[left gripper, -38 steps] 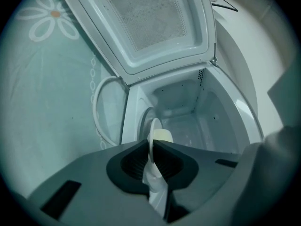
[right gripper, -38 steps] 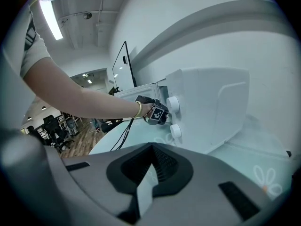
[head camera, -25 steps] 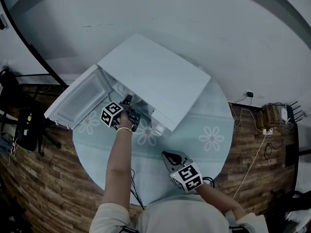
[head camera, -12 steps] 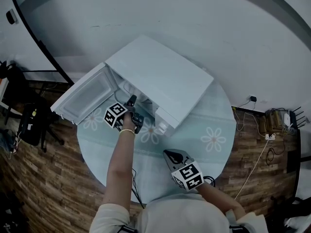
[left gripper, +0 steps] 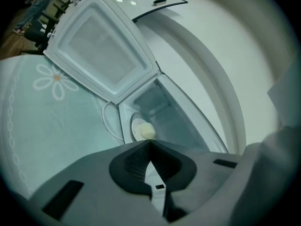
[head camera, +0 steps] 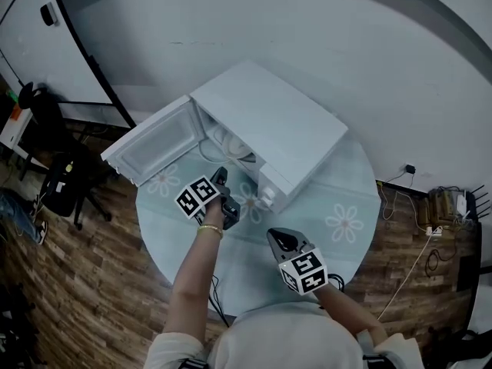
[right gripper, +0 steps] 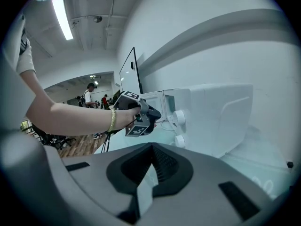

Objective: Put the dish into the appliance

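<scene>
The white microwave (head camera: 286,123) stands on the round table, its door (head camera: 150,146) swung open to the left. Inside its cavity sits a white dish (left gripper: 139,127) with a pale lump on it. My left gripper (head camera: 221,174) hovers just in front of the opening, a little apart from it. Its jaws have just been closing and now meet with nothing between them (left gripper: 149,142). My right gripper (head camera: 270,234) hangs lower over the cloth, shut and empty (right gripper: 151,145). It looks at the left gripper (right gripper: 155,113) and the microwave's two knobs (right gripper: 178,118).
A pale teal cloth with flower prints (head camera: 344,223) covers the table. A white cable (left gripper: 107,122) loops on the cloth by the microwave's front corner. A dark chair (head camera: 63,181) stands on the wood floor to the left; cables lie on the floor at the right (head camera: 430,241).
My left gripper has drawn back out of the microwave's opening toward me and risen a little. The right gripper has stayed put.
</scene>
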Motion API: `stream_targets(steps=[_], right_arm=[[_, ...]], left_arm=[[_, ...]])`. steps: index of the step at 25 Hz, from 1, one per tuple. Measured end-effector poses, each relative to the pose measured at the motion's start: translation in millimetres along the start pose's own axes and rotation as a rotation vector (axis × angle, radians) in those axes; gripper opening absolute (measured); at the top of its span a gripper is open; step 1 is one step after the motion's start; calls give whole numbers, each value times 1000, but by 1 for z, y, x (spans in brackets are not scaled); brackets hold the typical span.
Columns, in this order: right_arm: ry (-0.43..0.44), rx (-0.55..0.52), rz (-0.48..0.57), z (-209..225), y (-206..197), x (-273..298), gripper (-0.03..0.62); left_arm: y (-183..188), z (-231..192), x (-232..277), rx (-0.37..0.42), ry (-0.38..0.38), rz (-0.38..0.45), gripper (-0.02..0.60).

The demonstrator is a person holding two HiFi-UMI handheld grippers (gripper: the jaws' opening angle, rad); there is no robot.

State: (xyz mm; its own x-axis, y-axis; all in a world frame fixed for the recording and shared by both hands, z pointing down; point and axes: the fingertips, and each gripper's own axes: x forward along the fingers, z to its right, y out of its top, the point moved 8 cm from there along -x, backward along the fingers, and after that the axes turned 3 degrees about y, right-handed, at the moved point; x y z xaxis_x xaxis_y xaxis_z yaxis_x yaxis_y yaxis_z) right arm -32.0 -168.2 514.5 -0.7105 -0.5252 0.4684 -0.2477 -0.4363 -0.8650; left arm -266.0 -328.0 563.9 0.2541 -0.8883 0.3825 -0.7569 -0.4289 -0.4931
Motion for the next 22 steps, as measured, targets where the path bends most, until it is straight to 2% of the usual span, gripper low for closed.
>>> stream_targets(steps=[6,11,13,22], right_arm=[[0,-4,26,-8,2,-11,5],[-2,16,43,-13,-1,-21,5],[-7,24,51,-13,-4,-25,5],[-2,50,75,-18,-15,-50,5]], left_arm=[[-19,16,-53,112,-44,4,10],[-40,32,-98,301,-24,-11,9],[-52,35,-116,354,-17,-21,9],[-107,42,-193,402,-11,-89,9]])
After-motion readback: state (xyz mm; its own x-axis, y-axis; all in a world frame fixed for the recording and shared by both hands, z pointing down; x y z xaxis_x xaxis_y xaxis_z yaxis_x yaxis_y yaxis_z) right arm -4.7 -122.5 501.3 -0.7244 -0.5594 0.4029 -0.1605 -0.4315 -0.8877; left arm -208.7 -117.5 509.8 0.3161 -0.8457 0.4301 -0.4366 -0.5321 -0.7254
